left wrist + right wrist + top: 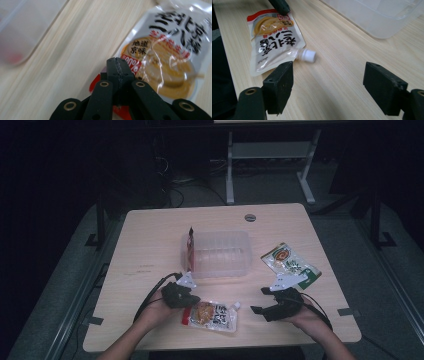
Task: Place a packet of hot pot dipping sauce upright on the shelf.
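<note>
The worktop (150, 250) carries a clear plastic container (222, 254) at its centre, with a red sachet (190, 249) standing upright against the container's left wall. A green-and-white snack packet (290, 263) lies flat to the right of the container, well apart from it. The spouted food pouch (212, 315) lies flat near the front edge, between the two hands; its long axis runs left to right, red-bordered end toward the left tongs (186, 296) and white cap (308, 55) toward the right tongs (260, 301). The left tongs are pressed together on the red corner of the pouch (130, 62), so the left hand is the nearer one and has the grip. The right tongs stand wide with nothing between them, just beside the cap end. Pouch print: large black East Asian characters, blurred; the fragment "You" shows on the red band. Judgement: the container lies beyond the pouch, so the carry runs away from the person.
</note>
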Tool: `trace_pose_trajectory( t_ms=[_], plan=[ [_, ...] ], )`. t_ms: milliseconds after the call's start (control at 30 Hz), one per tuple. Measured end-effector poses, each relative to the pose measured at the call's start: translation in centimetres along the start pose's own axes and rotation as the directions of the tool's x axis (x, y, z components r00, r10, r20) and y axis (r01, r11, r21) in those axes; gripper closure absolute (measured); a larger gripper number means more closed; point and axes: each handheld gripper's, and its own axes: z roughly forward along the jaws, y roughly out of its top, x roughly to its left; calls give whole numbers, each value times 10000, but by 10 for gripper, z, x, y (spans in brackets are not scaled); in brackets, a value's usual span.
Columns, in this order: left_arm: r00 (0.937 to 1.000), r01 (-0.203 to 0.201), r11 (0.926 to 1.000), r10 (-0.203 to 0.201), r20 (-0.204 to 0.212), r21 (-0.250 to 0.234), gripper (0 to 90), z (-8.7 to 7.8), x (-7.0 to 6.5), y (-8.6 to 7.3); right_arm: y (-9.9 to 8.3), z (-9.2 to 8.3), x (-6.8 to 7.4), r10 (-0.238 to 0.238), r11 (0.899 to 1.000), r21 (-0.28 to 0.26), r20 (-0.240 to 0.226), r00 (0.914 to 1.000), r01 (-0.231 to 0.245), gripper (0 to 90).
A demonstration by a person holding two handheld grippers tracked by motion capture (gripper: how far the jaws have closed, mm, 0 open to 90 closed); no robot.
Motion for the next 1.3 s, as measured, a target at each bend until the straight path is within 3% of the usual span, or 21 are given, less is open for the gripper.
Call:
trace_pose_trajectory(
  t_ms=[467, 567, 900, 1000, 1067, 1300],
  plan=[
    [9992, 316, 9995, -315, -242, 34, 899, -21, -8, -29, 1, 1, 0, 77, 10000, 32, -18, 10000, -77, 239],
    [9989, 429, 9990, -430, -167, -79, 899, -22, -9, -28, 1, 1, 0, 48, 10000, 30, -32, 10000, -47, 239],
    [9987, -193, 9961, 232, 455, -858, 898, -24, -30, 2, 1, 1, 0, 106, 9999, 46, -43, 9999, -105, 239],
    [9981, -256, 9959, 303, 536, -862, 898, -21, -32, 6, 1, 1, 0, 106, 9999, 58, -54, 9999, -105, 240],
    [9969, -509, 9966, 546, 560, -652, 898, -17, -33, 8, 2, 1, 0, 60, 10000, 66, -59, 10000, -60, 239],
    [9972, -555, 9981, 569, 491, -280, 898, -2, -32, 5, 2, 3, 1, 17, 9999, 165, -110, 9999, -15, 229]
  ],
)
